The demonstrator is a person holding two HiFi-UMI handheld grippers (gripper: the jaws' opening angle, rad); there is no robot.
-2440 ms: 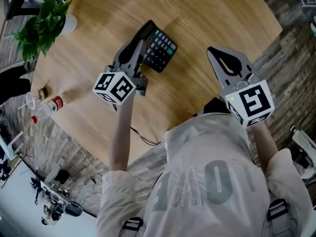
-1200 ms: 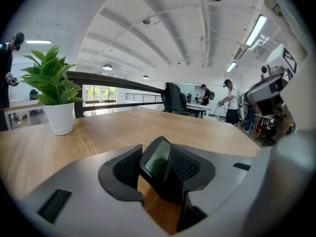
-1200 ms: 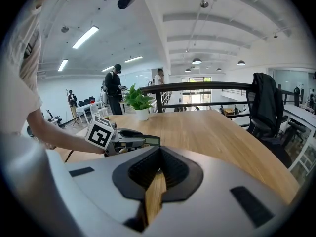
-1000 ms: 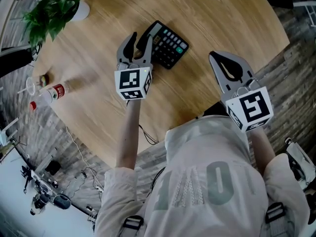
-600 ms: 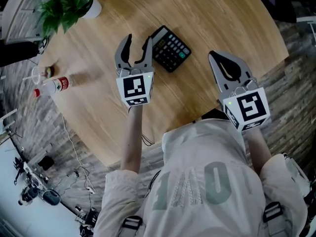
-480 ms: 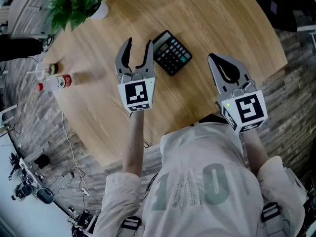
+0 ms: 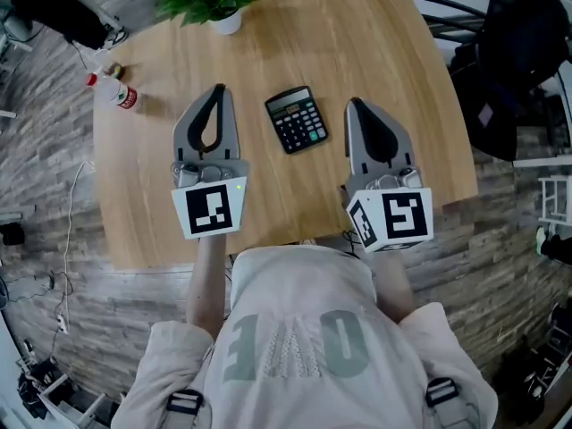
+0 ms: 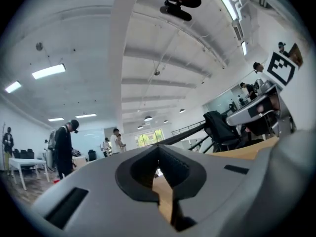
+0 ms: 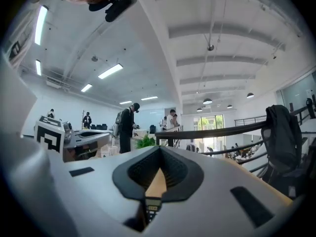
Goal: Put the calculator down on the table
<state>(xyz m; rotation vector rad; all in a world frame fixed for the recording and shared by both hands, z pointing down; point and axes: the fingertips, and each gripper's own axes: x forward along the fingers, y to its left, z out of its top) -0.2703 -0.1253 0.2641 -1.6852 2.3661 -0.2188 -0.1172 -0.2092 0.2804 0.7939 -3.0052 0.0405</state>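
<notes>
Here the right gripper view catches the calculator (image 9: 150, 210); the left doesn't.

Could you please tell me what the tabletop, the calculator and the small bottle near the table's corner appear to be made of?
Tabletop: it looks like light wood or a wood-look laminate with a matte finish, going by the visible grain lines.
Calculator: probably black plastic, with rows of moulded keys and a pale display.
Bottle: seemingly clear plastic, with a see-through body, a red cap and a red label.
</notes>
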